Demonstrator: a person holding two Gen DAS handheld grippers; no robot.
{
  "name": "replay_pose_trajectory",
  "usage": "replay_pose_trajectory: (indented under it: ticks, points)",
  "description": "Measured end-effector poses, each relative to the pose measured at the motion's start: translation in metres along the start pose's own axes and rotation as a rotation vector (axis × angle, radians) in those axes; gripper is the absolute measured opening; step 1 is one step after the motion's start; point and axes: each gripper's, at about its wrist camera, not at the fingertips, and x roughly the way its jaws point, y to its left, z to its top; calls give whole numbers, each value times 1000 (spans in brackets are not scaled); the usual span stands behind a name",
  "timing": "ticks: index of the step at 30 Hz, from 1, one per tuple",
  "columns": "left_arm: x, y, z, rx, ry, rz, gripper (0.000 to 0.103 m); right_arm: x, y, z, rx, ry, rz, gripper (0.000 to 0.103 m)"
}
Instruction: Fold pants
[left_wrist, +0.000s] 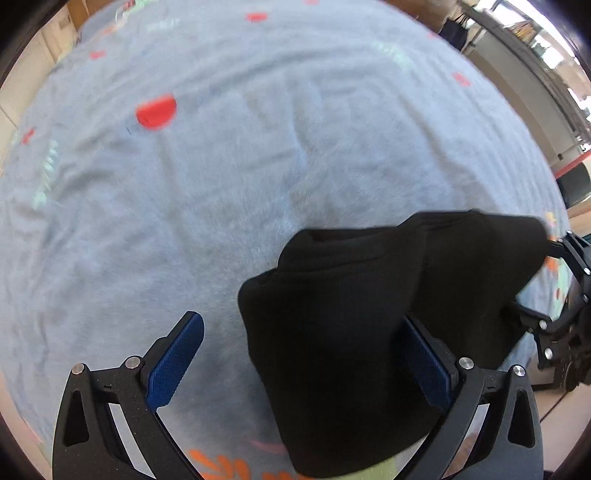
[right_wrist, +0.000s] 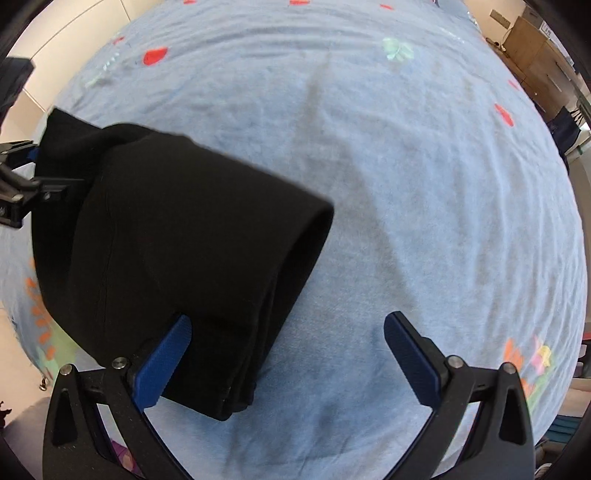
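Note:
The black pants (left_wrist: 351, 314) lie folded into a thick bundle on the light blue sheet (left_wrist: 184, 203). My left gripper (left_wrist: 306, 332) is open; the bundle drapes over its right finger (left_wrist: 424, 362), and the left finger (left_wrist: 177, 354) is bare. In the right wrist view the same bundle (right_wrist: 184, 240) lies at the left, over the left finger (right_wrist: 162, 365) of my open right gripper (right_wrist: 291, 343). Its right finger (right_wrist: 413, 358) is free. Each gripper shows at the edge of the other's view, beyond the bundle.
The sheet (right_wrist: 406, 184) is wrinkled and printed with red spots (left_wrist: 157, 110) and orange flowers (left_wrist: 221, 465). Shelving and furniture (left_wrist: 535, 74) stand past the bed's edge at the right. Wooden cabinets (right_wrist: 532, 48) stand at the far right.

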Motion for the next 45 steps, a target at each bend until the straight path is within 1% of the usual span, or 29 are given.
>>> replay_pose_trajectory:
  ticks: [3,4,6,7,9,12,14,16,18,20,22,24,27,30,32,35,38,41,42,45]
  points:
    - [-33,7,-3,-20,-64,-11,102,-19,-3,5,35,-47,13,103]
    - [-40,8,-4,-25,-78,-1,102,-24,-3,7,43,-60,13,103]
    - [-48,11,-5,-32,-101,42,102,-31,-2,13,53,-85,6,103]
    - [-47,13,-2,-36,-102,55,102,-32,-1,16,55,-92,3,103]
    - [-37,17,0,-48,-76,77,102,-28,-1,27,56,-89,-11,103]
    - [-15,27,9,-58,-48,114,102,-16,5,36,58,-65,-45,103]
    - [-6,34,10,-81,-38,115,102,-2,5,35,62,-42,-61,103]
    - [1,40,12,-97,-34,109,102,9,8,34,53,-14,-77,103]
    - [10,47,13,-110,-28,90,102,18,3,31,47,-12,-72,103]
    - [18,57,11,-141,-18,59,102,22,1,31,39,-13,-66,103]
    - [26,70,7,-196,-10,12,102,26,3,33,11,-19,-71,103]
    - [31,78,4,-235,2,-18,102,30,6,33,-11,-22,-72,103]
    - [24,78,4,-234,-7,-29,102,24,3,35,9,-24,-37,103]
    - [-2,70,4,-197,-38,-25,102,7,-5,29,15,-81,25,103]
    - [-17,65,-1,-181,-54,-53,102,-2,-11,22,44,-104,70,103]
    - [-31,54,-18,-169,-53,-104,102,-6,-20,12,115,-110,131,103]
    - [-26,39,-37,-151,-21,-132,102,0,-19,1,157,-90,179,103]
    - [-7,28,-53,-160,46,-152,102,15,-14,-3,175,-44,220,103]
    - [0,26,-56,-167,69,-157,102,19,-10,-4,175,-31,228,103]
    - [16,22,-61,-171,106,-174,102,30,0,-7,169,-6,274,103]
